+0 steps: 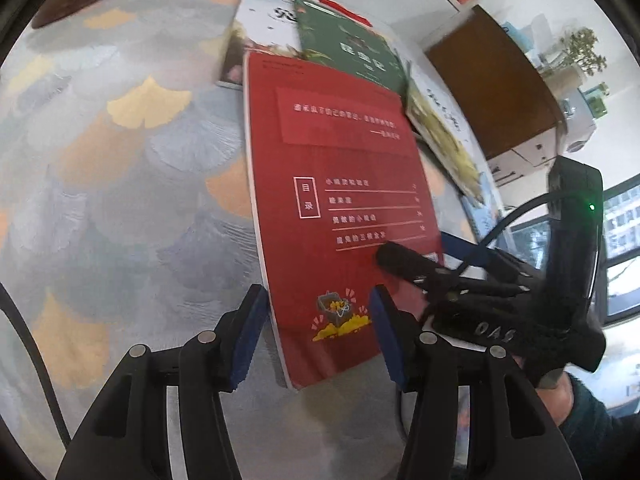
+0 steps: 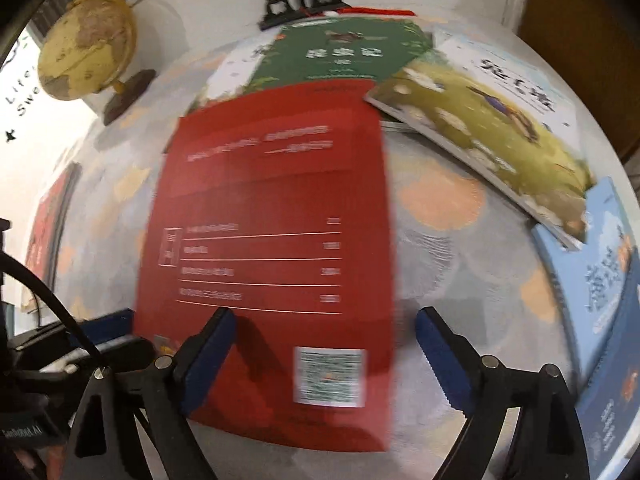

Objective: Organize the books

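On the worktop [image 1: 120,184], left wrist view: cloth cover with a ginkgo-leaf print in grey, yellow and orange, slightly wrinkled weave. Red book [image 1: 340,208], flat glossy cover, white text lines, treasure-chest drawing near the low edge, lies back-up and overlaps a green book [image 1: 352,52] and a white book [image 1: 264,24] behind it. Yellow-green picture book [image 1: 444,136] to the right, tilted. Left hand-held gripper [image 1: 316,332] about half open, blue ribbed pads on black plastic fingers; the red book's near corner sits between the jaws, left pad at the book's edge, whether the pads press it I cannot tell. Right hand-held gripper [image 1: 412,260] comes in from the right over the red cover.

Right wrist view, blurred: red book [image 2: 272,216] with a white barcode patch. Right hand-held gripper [image 2: 324,352] wide open, holding nothing; its left finger is over the red cover, its right over bare cloth. Picture book [image 2: 480,128] leans on a light-blue book [image 2: 596,280]. Round yellowed globe [image 2: 88,44] on a dark wooden base, far left.
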